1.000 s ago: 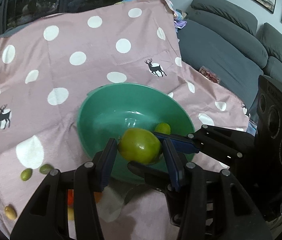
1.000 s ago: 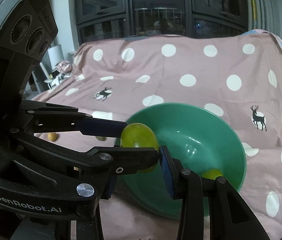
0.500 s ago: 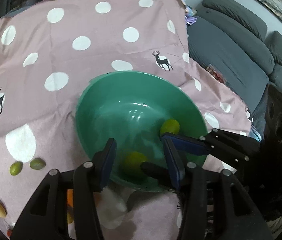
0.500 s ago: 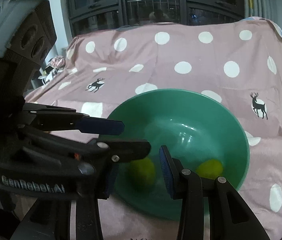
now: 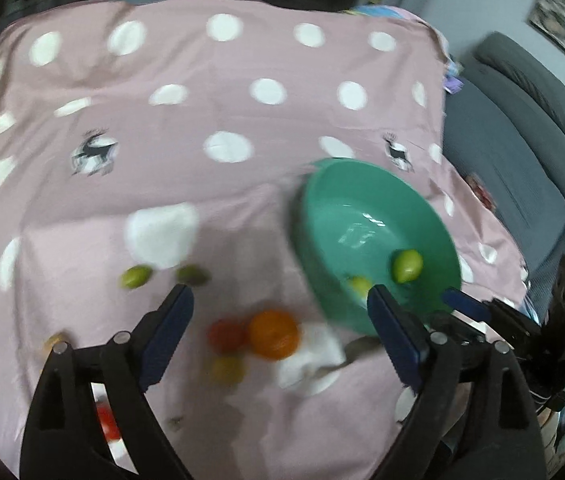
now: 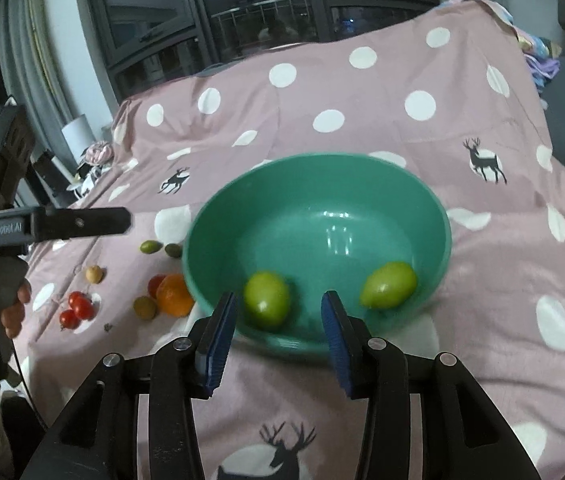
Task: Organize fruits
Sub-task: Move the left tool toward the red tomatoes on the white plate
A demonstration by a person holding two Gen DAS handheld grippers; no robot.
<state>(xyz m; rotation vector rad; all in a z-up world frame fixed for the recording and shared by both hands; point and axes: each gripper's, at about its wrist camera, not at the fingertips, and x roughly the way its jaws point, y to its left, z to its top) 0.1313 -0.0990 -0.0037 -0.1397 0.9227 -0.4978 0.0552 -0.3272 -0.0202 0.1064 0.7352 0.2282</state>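
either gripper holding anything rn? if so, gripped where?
Nothing held. The left gripper has its jaws opening, with only cloth and loose fruit beyond them. The right gripper is open at the green bowl, and both green fruits lie loose in it.

L tongs (image 5: 278, 316) dropped green fruit (image 6: 266, 299) in bowl (image 6: 434, 216).

One marking can be read: pale lettering "GenRobot.AI" printed on the black body of the left hand-held gripper (image 6: 82, 222), seen at the left edge of the right wrist view.
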